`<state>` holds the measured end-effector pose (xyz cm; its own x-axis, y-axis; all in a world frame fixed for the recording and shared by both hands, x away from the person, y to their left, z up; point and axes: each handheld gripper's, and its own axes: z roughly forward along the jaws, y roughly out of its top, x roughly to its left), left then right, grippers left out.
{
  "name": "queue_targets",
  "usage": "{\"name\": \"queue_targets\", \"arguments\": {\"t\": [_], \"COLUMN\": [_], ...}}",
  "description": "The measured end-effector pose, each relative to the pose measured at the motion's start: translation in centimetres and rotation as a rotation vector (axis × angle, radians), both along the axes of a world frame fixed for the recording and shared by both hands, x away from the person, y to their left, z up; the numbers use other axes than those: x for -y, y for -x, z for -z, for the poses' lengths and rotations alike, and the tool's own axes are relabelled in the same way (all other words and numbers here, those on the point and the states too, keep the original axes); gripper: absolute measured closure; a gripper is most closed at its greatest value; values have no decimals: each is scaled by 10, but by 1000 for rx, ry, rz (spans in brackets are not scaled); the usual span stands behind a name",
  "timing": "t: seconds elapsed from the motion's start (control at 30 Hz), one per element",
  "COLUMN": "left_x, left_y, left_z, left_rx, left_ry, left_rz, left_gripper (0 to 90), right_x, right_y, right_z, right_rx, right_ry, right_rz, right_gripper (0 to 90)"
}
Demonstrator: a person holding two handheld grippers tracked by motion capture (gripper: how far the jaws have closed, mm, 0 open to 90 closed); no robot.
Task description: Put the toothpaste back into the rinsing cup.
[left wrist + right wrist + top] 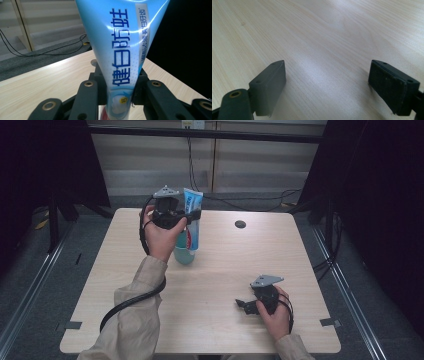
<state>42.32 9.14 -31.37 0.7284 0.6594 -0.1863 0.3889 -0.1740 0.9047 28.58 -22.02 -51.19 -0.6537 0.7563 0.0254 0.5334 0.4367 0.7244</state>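
A light blue toothpaste tube [192,215] with dark blue lettering stands upright, its lower end inside a teal cup [183,251] on the table's middle left. My left gripper [186,215] is shut on the tube about halfway up; in the left gripper view the tube [122,47] rises between the two black jaws, pinched at its narrow part. My right gripper [241,304] rests low over the table near the front right, jaws pointing left. The right gripper view shows its pads [270,87] wide apart with bare wood between them.
The light wood table [225,265] has a round dark cable hole [240,224] at the back right. Black cables trail on the grey floor behind it. Dark curtains flank both sides. Tape marks sit at the table's front corners.
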Motion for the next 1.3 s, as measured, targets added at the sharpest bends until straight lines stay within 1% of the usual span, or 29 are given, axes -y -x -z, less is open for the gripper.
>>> {"name": "queue_targets", "arguments": {"t": [0.13, 0.27, 0.4, 0.43, 0.53, 0.77, 0.87, 1.07, 1.13, 1.3], "left_x": [1, 2, 1, 1, 0, -4, -5, -9, -11, -14], "left_y": [-3, -6, -8, -9, -12, -16, -17, -22, -24, -29], "left_z": [-3, -4, -5, -5, -5, -5, -4, -2, 0, 6], "left_rx": [5, 11, 10, 9, 17, 20, 25, 26, 25, 28], "left_ry": [5, 2, 7, 13, 8, 17, 12, 16, 25, 10], "left_rz": [-5, -11, -16, -20, -22, -39, -38, -54, -64, -74], "left_gripper": [729, 729, 729, 729, 729, 729, 729, 729, 728, 728], "right_x": [0, 0, 0, 0, 0, 0, 0, 0, 0, 0], "right_y": [0, 0, 0, 0, 0, 0, 0, 0, 0, 0], "right_z": [0, 0, 0, 0, 0, 0, 0, 0, 0, 0], "right_rx": [1, 1, 2, 1, 1, 1, 1, 2, 2, 1], "right_ry": [0, -1, 0, 0, 0, 0, 0, 0, 0, 0], "right_rz": [-1, 0, -1, 0, 0, -1, -1, -1, -1, 0], "right_gripper": [141, 141, 141, 141, 141, 141, 141, 140, 141, 141]}}
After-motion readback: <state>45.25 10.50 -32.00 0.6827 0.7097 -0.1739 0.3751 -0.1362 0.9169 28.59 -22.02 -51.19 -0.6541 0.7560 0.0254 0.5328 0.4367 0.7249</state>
